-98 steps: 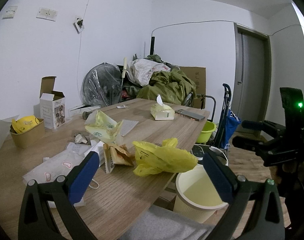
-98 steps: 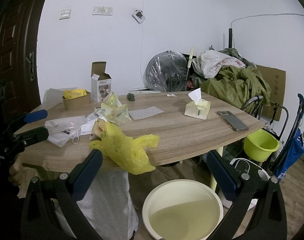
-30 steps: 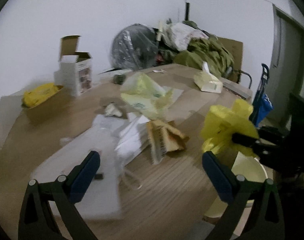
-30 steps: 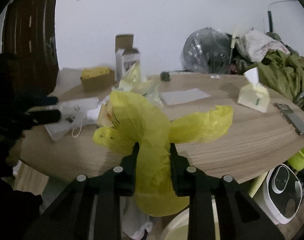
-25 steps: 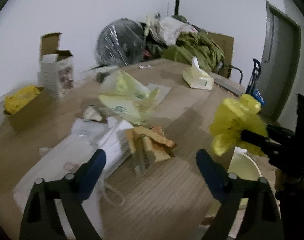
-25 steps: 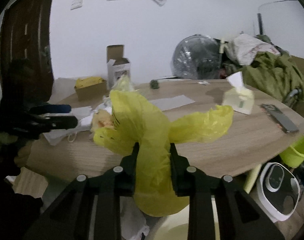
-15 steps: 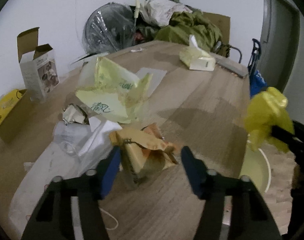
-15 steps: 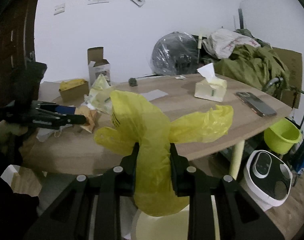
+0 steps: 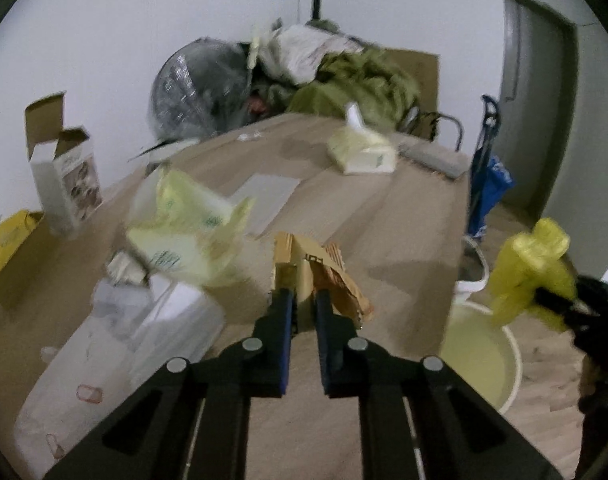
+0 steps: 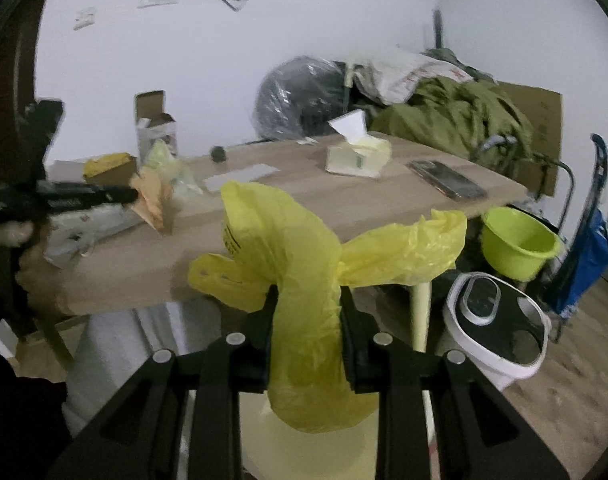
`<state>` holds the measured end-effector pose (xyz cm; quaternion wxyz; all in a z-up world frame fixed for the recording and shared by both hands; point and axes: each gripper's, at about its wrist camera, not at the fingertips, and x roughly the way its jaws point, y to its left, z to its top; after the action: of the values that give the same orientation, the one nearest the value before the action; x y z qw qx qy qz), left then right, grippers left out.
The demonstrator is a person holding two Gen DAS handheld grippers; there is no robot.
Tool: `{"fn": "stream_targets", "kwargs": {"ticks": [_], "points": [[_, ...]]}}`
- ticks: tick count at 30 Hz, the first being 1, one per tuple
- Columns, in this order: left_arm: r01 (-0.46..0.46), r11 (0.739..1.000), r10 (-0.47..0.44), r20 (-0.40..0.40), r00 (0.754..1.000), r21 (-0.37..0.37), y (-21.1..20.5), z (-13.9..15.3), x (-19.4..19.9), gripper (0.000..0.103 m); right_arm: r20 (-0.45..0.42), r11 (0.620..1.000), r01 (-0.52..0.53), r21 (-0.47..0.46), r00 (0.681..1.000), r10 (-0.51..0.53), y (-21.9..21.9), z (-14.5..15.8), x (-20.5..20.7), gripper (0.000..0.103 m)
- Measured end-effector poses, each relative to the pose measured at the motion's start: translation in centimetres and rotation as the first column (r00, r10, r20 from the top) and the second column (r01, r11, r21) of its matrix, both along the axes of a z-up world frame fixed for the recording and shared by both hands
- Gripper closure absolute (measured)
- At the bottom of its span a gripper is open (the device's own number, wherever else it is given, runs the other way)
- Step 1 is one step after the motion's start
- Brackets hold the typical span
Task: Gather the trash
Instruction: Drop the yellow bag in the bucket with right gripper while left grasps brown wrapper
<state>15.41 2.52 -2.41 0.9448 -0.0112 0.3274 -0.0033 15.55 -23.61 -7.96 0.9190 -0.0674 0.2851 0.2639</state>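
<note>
Left claw: my left gripper [image 9: 303, 300] has just been closing, and now its blue pads pinch the crumpled brown paper wrapper [image 9: 320, 276], which is between them.
Wrapper: it lies on the light wooden table [image 9: 404, 216], near the edge, just beside a pale yellow-green plastic bag [image 9: 188, 232].
Right claw: my right gripper [image 10: 306, 308] is pressed onto the crumpled yellow plastic bag [image 10: 304, 280]; the bag bulges above and hangs below the jaws.
Yellow bag: it is off the table, over the round cream plastic bin [image 9: 480, 356] that stands on the floor.
Other trash: white plastic packets [image 9: 116, 344] lie left of the wrapper.
Also on table: a tissue box [image 10: 356, 156] and a dark phone [image 10: 446, 185], well apart from my claws.
</note>
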Motion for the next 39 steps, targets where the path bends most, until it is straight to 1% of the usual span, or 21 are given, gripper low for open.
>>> {"fn": "stream_targets", "kwargs": {"ticks": [2, 4, 6, 8, 12, 18, 23, 30, 32, 35, 36, 37, 39], "points": [[0.034, 0.999, -0.034, 0.025, 0.999, -0.006, -1.1, 0.8, -0.1, 0.093, -0.017, 1.0, 0.026, -0.014, 1.0, -0.026, -0.5, -0.4, -0.1, 0.073], [0.065, 0.998, -0.065, 0.045, 0.997, -0.004, -2.2, 1.3, -0.2, 0.093, -0.036, 0.998, 0.054, -0.031, 0.998, -0.055, -1.2, -1.1, -0.2, 0.065], [0.102, 0.995, -0.101, 0.061, 0.993, -0.007, -3.4, 1.7, -0.2, 0.093, -0.052, 0.996, 0.076, -0.036, 0.996, -0.078, -1.7, -1.5, -0.2, 0.051], [0.133, 0.991, -0.132, 0.072, 0.989, -0.01, -4.4, 1.9, -0.2, 0.094, -0.063, 0.995, 0.087, -0.038, 0.994, -0.09, -2.1, -1.8, -0.1, 0.046], [0.186, 0.982, -0.185, 0.074, 0.98, -0.015, -6.3, 2.0, 0.2, 0.094, -0.091, 0.994, 0.094, -0.054, 0.991, -0.098, -2.6, -2.6, 0.0, 0.04], [0.297, 0.955, -0.295, 0.051, 0.954, -0.02, -10.1, 1.1, 0.8, 0.094, -0.089, 0.991, 0.126, -0.044, 0.988, -0.13, -3.7, -2.7, -0.2, 0.039], [0.387, 0.92, -0.388, -0.009, 0.922, -0.055, -12.9, -0.5, 2.3, 0.094, -0.082, 0.981, 0.19, -0.035, 0.978, -0.192, -5.7, -2.6, -0.5, 0.039], [0.473, 0.876, -0.481, -0.094, 0.872, -0.095, -16.7, -3.2, 4.3, 0.094, -0.084, 0.963, 0.267, -0.032, 0.959, -0.269, -8.1, -2.9, -1.1, 0.039], [0.489, 0.866, -0.499, -0.122, 0.858, -0.103, -17.6, -4.1, 5.1, 0.092, -0.086, 0.959, 0.28, -0.035, 0.955, -0.282, -8.4, -2.9, -1.3, 0.039], [0.501, 0.858, -0.513, -0.131, 0.848, -0.114, -18.3, -4.7, 5.5, 0.087, -0.088, 0.955, 0.292, -0.045, 0.952, -0.295, -8.7, -2.9, -1.6, 0.039], [0.503, 0.857, -0.515, -0.132, 0.847, -0.111, -18.3, -4.8, 5.6, 0.076, -0.088, 0.955, 0.293, -0.049, 0.951, -0.297, -8.7, -2.9, -1.6, 0.039], [0.505, 0.856, -0.517, -0.129, 0.846, -0.112, -18.3, -4.8, 5.7, 0.063, -0.089, 0.954, 0.294, -0.051, 0.951, -0.297, -8.7, -2.9, -1.6, 0.039], [0.503, 0.854, -0.517, -0.114, 0.848, -0.128, -17.9, -4.6, 5.6, 0.05, -0.088, 0.954, 0.294, -0.056, 0.95, -0.298, -8.6, -2.8, -1.6, 0.039]]}}
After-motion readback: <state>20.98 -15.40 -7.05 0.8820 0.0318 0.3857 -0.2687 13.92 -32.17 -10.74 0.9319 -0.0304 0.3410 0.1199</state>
